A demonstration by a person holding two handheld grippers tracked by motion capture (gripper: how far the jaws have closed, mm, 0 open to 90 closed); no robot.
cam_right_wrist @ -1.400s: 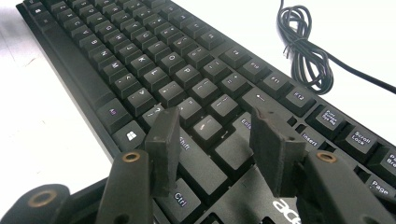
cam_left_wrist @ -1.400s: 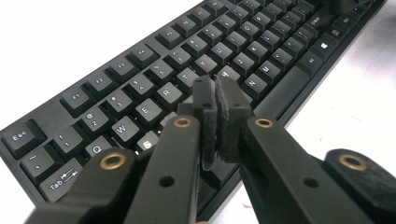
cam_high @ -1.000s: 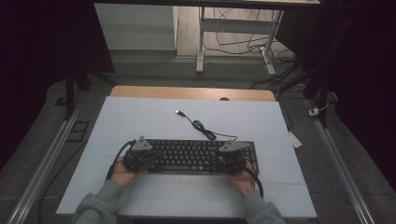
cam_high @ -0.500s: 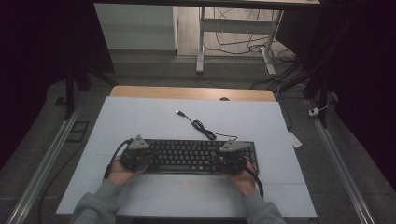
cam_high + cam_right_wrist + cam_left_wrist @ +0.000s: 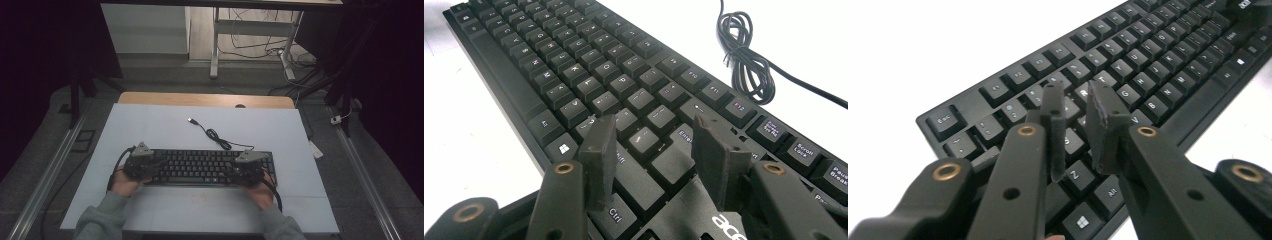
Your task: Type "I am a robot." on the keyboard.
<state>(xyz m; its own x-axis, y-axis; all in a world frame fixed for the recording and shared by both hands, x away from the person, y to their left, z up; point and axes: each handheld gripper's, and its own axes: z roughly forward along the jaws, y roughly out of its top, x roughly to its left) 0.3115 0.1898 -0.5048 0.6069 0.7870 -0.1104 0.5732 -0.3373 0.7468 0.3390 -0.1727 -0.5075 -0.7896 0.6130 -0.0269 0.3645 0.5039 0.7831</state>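
Observation:
A black keyboard (image 5: 200, 167) lies flat on the pale table (image 5: 165, 130); its black cable (image 5: 216, 136) coils behind it and ends in a USB plug (image 5: 190, 120). My left gripper (image 5: 152, 167) hovers over the keyboard's left end. Its jaws have just been opening, and in the left gripper view the left gripper (image 5: 1075, 92) shows a narrow gap above the letter keys (image 5: 1128, 95) with nothing in it. My right gripper (image 5: 234, 171) is over the right end. There the right gripper (image 5: 654, 127) stands open, wide apart over the Enter and Shift keys (image 5: 674, 160), holding nothing.
A wooden strip (image 5: 205, 100) edges the table's far side. Beyond it are desk legs (image 5: 214, 45) and loose floor cables (image 5: 260, 45). Metal rails (image 5: 47, 175) run along both sides of the table. A white tag (image 5: 315, 149) hangs off the right edge.
The left gripper has edged a little to the left along the keyboard's end. The right gripper and the keyboard have stayed where they were.

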